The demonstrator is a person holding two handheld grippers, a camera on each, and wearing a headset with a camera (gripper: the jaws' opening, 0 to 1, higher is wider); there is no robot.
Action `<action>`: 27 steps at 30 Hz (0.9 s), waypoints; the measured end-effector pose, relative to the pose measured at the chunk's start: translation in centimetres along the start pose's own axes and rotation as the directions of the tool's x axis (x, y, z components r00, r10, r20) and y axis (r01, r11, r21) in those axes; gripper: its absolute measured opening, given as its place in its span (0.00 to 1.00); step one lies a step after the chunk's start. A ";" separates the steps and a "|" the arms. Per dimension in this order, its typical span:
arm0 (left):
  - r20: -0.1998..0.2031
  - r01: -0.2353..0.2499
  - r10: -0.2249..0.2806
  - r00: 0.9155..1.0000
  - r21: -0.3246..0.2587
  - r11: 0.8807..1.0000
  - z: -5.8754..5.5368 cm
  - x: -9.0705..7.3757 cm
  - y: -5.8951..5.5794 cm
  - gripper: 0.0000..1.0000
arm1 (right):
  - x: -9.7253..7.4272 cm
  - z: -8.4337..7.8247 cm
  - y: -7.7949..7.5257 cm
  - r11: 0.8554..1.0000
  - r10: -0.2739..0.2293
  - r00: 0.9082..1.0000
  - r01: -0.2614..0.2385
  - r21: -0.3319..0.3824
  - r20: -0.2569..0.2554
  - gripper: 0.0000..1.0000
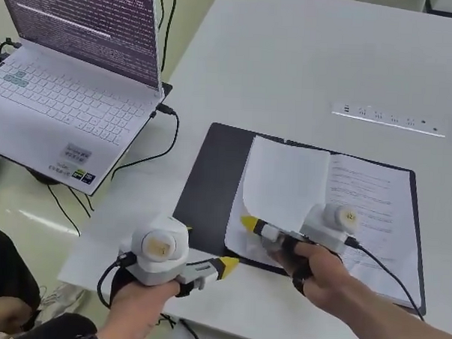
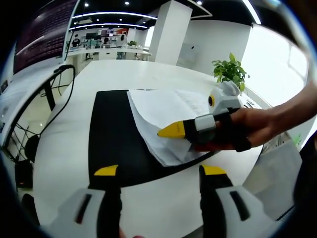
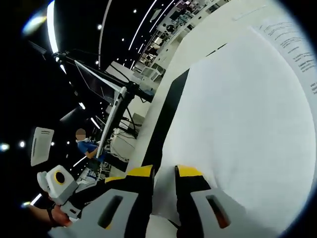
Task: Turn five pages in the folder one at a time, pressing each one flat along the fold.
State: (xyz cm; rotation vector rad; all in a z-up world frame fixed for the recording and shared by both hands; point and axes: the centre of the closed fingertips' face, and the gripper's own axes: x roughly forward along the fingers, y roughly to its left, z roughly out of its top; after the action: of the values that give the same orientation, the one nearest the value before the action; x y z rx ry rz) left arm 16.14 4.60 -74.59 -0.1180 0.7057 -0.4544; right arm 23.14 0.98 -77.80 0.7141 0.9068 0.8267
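A white table (image 1: 291, 52) takes up most of the head view. An open laptop (image 1: 57, 94) with a lit screen sits at its far left corner. A black folder (image 1: 211, 176) lies open and flat on the near middle of the table. Its left inside cover is bare, and printed sheets (image 1: 374, 206) are stacked on its right half. One page (image 1: 285, 183) is lifted off that stack and stands arched over the fold, blank side facing the person. A white power strip (image 1: 389, 119) lies on the table beyond the folder, well apart from it.

The right gripper (image 1: 250, 224) reaches in from the right. Its yellow-tipped jaws are drawn nearly together, pinching the raised page at its lower left edge. The left gripper (image 1: 228, 266) hovers over bare table just beside the folder's near edge. In its own view its jaws are spread wide, with nothing between them.
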 end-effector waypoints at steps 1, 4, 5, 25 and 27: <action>0.000 0.000 0.000 1.000 -0.001 1.000 0.0 0.0 0.0 0.64 | 0.0 0.0 0.1 1.000 -0.002 1.000 0.002 -0.002 0.002 0.17; -0.002 -0.002 0.002 1.000 -0.002 1.000 -0.2 -0.1 0.1 0.63 | -0.1 0.1 0.0 0.999 0.005 1.000 -0.006 0.033 0.017 0.19; -0.004 -0.002 0.002 1.000 -0.002 1.000 -0.2 -0.1 0.2 0.63 | -0.2 0.1 0.1 0.999 0.015 1.000 -0.016 0.040 0.023 0.20; 0.005 0.037 -0.038 0.999 0.062 0.997 1.5 0.8 -1.3 0.58 | -6.2 1.1 1.4 0.995 0.086 0.991 -0.081 -0.052 0.105 0.43; 0.007 0.041 -0.042 0.999 0.069 0.997 1.8 1.1 -1.4 0.56 | -7.4 1.5 0.7 0.997 0.060 0.990 -0.053 -0.054 0.131 0.42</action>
State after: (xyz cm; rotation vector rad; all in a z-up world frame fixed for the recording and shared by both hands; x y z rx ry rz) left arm 17.58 2.79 -73.51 -0.0696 0.6798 -0.5171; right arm 21.56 -5.22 -73.77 0.7446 0.7469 0.8391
